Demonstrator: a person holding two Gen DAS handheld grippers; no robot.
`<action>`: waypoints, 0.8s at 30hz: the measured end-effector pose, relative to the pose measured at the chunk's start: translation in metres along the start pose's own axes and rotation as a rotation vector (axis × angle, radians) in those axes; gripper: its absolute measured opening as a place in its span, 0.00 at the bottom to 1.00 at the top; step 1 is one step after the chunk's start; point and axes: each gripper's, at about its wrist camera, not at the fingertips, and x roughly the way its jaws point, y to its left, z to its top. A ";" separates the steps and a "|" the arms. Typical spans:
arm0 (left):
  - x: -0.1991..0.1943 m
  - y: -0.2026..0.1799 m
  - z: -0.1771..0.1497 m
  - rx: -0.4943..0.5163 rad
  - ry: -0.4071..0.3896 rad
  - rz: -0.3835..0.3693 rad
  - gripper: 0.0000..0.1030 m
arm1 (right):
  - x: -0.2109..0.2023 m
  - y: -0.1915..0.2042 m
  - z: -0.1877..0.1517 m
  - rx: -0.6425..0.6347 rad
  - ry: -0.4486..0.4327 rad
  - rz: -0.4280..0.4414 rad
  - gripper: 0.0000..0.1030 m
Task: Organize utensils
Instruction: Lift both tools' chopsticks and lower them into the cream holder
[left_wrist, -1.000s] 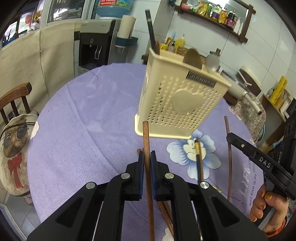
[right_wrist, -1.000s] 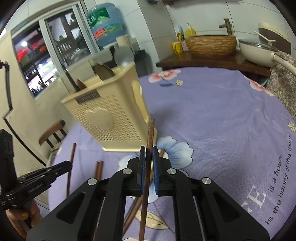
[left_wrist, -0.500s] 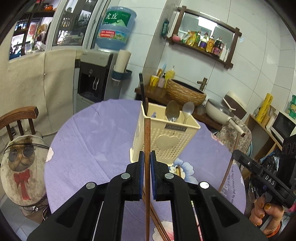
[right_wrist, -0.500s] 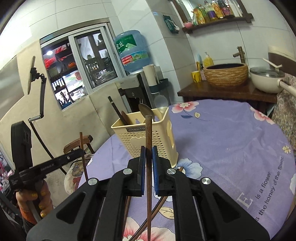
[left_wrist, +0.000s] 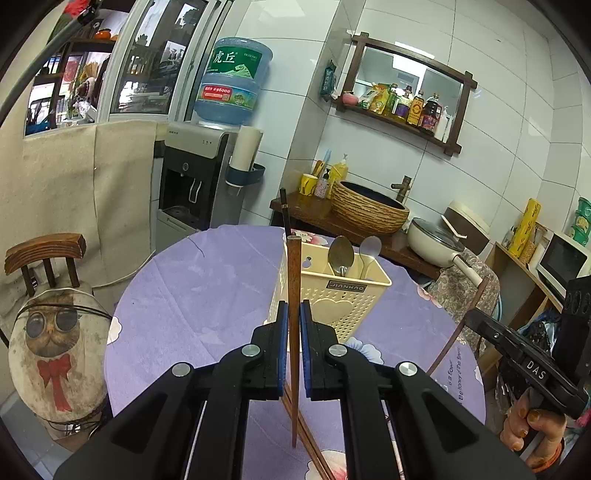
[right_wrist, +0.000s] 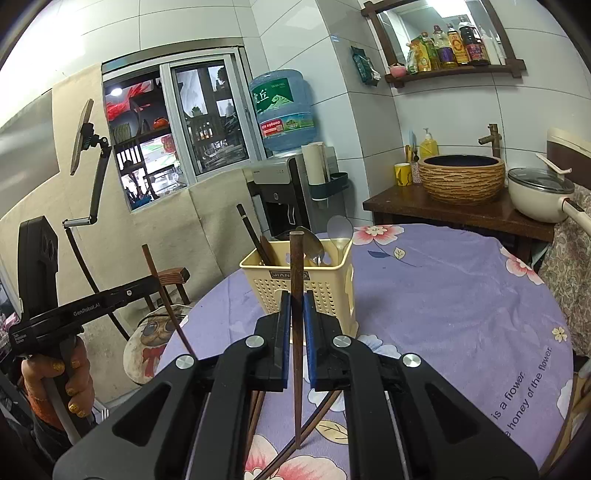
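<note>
Two grippers | left gripper (left_wrist: 291, 325) jaws pinch chopstick (left_wrist: 294, 295) | right gripper (right_wrist: 294, 321) jaws pinch second chopstick (right_wrist: 296, 280)

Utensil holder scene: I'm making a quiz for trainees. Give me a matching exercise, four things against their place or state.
Things:
1. left gripper
2. spoons
3. loose chopsticks
4. utensil holder

States:
A. standing on the purple tablecloth
B. lying flat on the cloth
C. shut on a brown chopstick
D. standing bowl-up inside the holder

Pairs: 1-C, 2-D, 3-B, 4-A
</note>
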 end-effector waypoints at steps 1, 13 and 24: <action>0.000 -0.001 0.001 0.003 -0.003 0.000 0.06 | 0.000 0.001 0.001 -0.003 0.000 0.001 0.07; -0.001 0.000 0.017 0.007 -0.010 -0.027 0.06 | 0.001 0.007 0.019 -0.040 0.000 0.025 0.07; -0.008 -0.013 0.059 0.033 -0.051 -0.079 0.06 | 0.005 0.013 0.062 -0.045 -0.031 0.067 0.07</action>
